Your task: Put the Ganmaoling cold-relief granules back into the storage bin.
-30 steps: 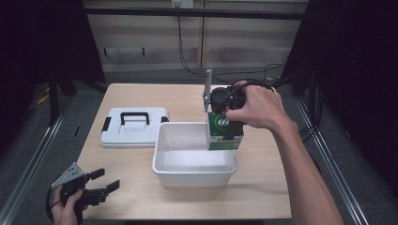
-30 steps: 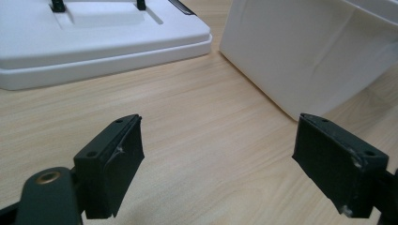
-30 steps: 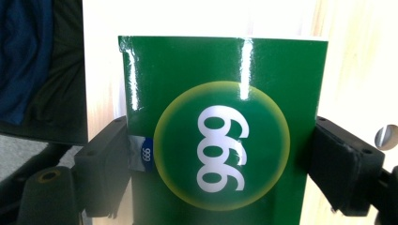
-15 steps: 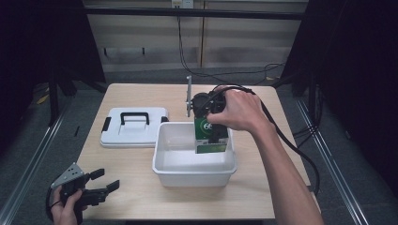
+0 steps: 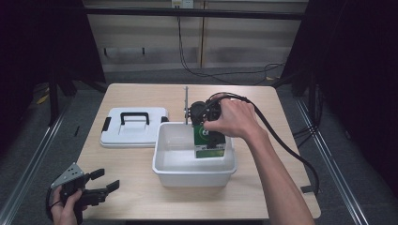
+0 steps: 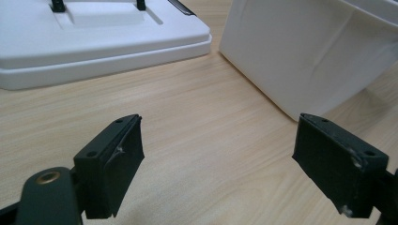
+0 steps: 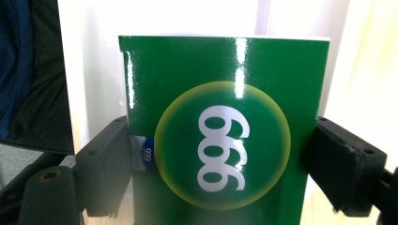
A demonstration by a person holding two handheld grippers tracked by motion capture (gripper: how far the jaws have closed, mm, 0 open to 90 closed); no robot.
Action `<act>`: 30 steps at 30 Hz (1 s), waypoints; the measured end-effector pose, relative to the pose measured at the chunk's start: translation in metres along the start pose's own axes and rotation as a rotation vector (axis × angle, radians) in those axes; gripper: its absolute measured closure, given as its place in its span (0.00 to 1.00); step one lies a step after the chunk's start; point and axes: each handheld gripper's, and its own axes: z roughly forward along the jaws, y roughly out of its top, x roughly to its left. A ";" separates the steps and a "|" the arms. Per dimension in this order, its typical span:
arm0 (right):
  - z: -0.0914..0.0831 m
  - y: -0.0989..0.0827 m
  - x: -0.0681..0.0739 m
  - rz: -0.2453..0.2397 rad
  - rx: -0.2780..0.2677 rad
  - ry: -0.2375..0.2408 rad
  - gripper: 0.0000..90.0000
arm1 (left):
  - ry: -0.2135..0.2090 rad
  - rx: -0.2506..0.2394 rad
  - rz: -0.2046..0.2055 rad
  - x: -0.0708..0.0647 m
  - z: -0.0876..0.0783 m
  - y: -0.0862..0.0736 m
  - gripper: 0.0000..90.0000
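A green box [image 5: 210, 143] with a yellow-ringed "999" badge [image 7: 220, 145] hangs upright inside the white tub [image 5: 195, 174] in the middle of the table. My right gripper [image 5: 210, 136] is shut on it, one jaw pressed to each side of the box [image 7: 220, 117], with a hand over the top. At the table's front left corner my left gripper [image 5: 102, 183] rests low, open, with bare wood between its jaws [image 6: 216, 154]. The tub's white wall [image 6: 309, 51] stands just ahead of it on the right.
A white lid with a black handle [image 5: 132, 125] lies flat left of the tub; its edge [image 6: 103, 47] is ahead of the left gripper. A thick black cable [image 5: 281, 140] trails from the right gripper across the table's right side.
The right gripper has carried the green box leftward from the tub's far right rim and lowered it into the tub. The left gripper has stayed put.
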 end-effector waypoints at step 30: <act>0.044 -0.028 -0.002 0.007 -0.019 0.025 0.17 | 0.001 0.002 0.006 0.000 0.000 0.000 0.18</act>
